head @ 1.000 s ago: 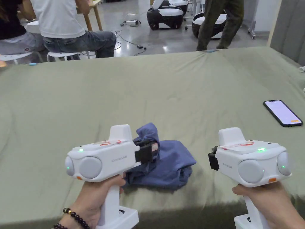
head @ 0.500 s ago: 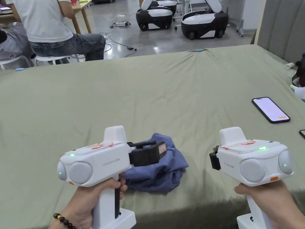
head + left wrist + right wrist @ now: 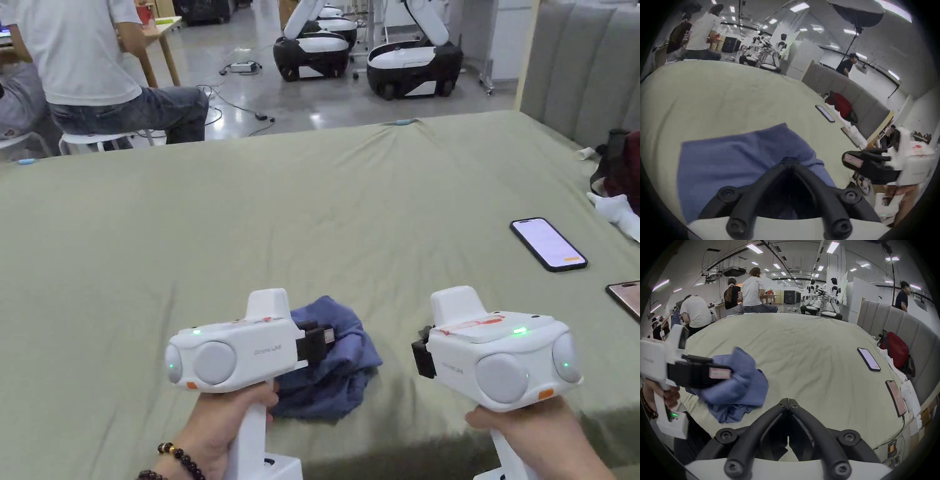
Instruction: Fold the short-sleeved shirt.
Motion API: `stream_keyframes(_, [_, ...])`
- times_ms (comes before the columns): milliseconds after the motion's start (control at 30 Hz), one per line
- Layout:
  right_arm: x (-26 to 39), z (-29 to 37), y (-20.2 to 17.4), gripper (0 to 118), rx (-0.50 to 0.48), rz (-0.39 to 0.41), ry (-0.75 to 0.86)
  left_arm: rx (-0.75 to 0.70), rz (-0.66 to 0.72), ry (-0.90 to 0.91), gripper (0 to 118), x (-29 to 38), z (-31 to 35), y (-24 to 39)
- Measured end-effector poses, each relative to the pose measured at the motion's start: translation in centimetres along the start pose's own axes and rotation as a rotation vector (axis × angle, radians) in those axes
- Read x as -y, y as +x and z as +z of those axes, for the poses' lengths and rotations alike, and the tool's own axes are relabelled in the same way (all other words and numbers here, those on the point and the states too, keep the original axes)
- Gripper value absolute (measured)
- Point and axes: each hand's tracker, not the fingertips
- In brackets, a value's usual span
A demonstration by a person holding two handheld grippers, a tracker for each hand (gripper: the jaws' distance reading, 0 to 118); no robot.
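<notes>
Shirt (image 3: 337, 359) crumpled in a blue heap near the front edge of the green-sheeted bed (image 3: 312, 206), so best spread flat first: lift by one edge or hem, shake loose, then lay out with sleeves showing before any fold. Left gripper (image 3: 791, 163) right over the heap, jaws pressed together on a bunch of the cloth as far as can be judged; right gripper (image 3: 788, 400) just beside the heap, apart from it, jaws pressed together on nothing.

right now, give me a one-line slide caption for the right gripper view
Right gripper shut and empty above the green sheet, while the left gripper clamps the crumpled blue shirt.
</notes>
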Motion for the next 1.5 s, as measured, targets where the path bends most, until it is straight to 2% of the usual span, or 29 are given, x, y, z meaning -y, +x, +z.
stream_keyframes(67, [0.2,0.4,0.7,0,0.008,-0.011,-0.001,0.002,-0.032,-0.042,0,0.5,-2.1,0.7])
stream_keyframes(133, [0.4,0.8,1.4,0,0.015,-0.023,-0.004,0.027,-0.007,-0.076,0,1.2,-3.5,0.9])
stream_keyframes(267, [0.2,0.9,1.8,0,-0.023,-0.042,0.000,0.037,-0.007,-0.074,0,1.0,-2.9,0.7])
stream_keyframes(333, [-0.6,0.4,1.2,0,-0.084,-0.072,0.016,0.068,0.072,-0.050,0,0.1,-0.9,0.3])
stream_keyframes(400, [-1.6,-0.2,0.1,0,-0.151,-0.088,0.029,0.062,0.036,0.018,0,-0.5,1.6,0.0])
stream_keyframes(467, [-2.7,-1.0,-1.6,0,-0.208,-0.071,0.047,0.005,0.001,0.066,0,-1.0,4.3,-0.5])
stream_keyframes(600, [-3.8,-4.2,-4.8,0,-0.321,-0.058,0.033,-0.080,0.076,0.113,0,-1.2,9.3,-3.7])
stream_keyframes(633, [-3.7,-5.3,-5.4,0,-0.344,-0.072,0.007,-0.094,0.076,0.108,0,-1.0,10.4,-4.5])
stream_keyframes(700, [-2.9,-7.2,-6.0,0,-0.328,-0.086,-0.049,-0.112,0.085,0.102,0,-0.5,11.7,-5.9])
stream_keyframes(733, [-2.1,-8.3,-6.1,0,-0.285,-0.079,-0.088,-0.122,0.105,0.102,13,-0.1,12.1,-6.4])
stream_keyframes(767, [-1.4,-8.9,-6.1,0,-0.266,-0.066,-0.101,-0.124,0.123,0.100,38,0.3,12.4,-7.0])
stream_keyframes(833, [-0.4,-9.0,-5.6,0,-0.279,-0.066,-0.028,-0.162,0.188,0.094,113,1.1,12.4,-8.0])
stream_keyframes(867, [-0.4,-8.6,-5.4,0,-0.293,-0.076,-0.027,-0.194,0.206,0.086,118,1.4,11.9,-8.2])
stream_keyframes(933, [-0.6,-8.4,-5.2,0,-0.293,-0.081,-0.040,-0.163,0.205,0.093,113,1.9,11.2,-8.8])
stream_keyframes(1000, [-0.7,-8.5,-5.4,0,-0.285,-0.052,-0.046,-0.113,0.284,0.051,113,2.3,9.5,-9.5])
stream_keyframes(1067, [-0.8,-8.3,-5.8,0,-0.275,-0.046,-0.043,-0.070,0.333,0.035,108,2.6,7.8,-9.7])
stream_keyframes(1167, [-0.4,-8.2,-5.9,0,-0.266,-0.048,-0.030,0.008,0.375,0.037,81,2.9,5.0,-9.3])
stream_keyframes(1233, [-0.1,-8.2,-5.8,0,-0.266,-0.052,-0.021,0.019,0.408,0.053,67,2.6,3.4,-8.6])
stream_keyframes(1267, [-0.1,-8.2,-5.8,0,-0.264,-0.052,-0.018,0.001,0.409,0.052,55,2.5,2.9,-8.1])
stream_keyframes(1300, [-0.1,-8.2,-5.7,0,-0.256,-0.054,-0.021,-0.026,0.399,0.053,49,2.3,2.7,-8.0])
stream_keyframes(1433, [-0.5,-7.9,-6.1,0,-0.250,-0.062,-0.033,-0.003,0.348,0.038,41,1.8,3.7,-8.2])
stream_keyframes(1500, [-1.2,-7.6,-7.1,0,-0.227,-0.024,-0.042,0.014,0.314,0.040,38,1.4,4.7,-8.6])
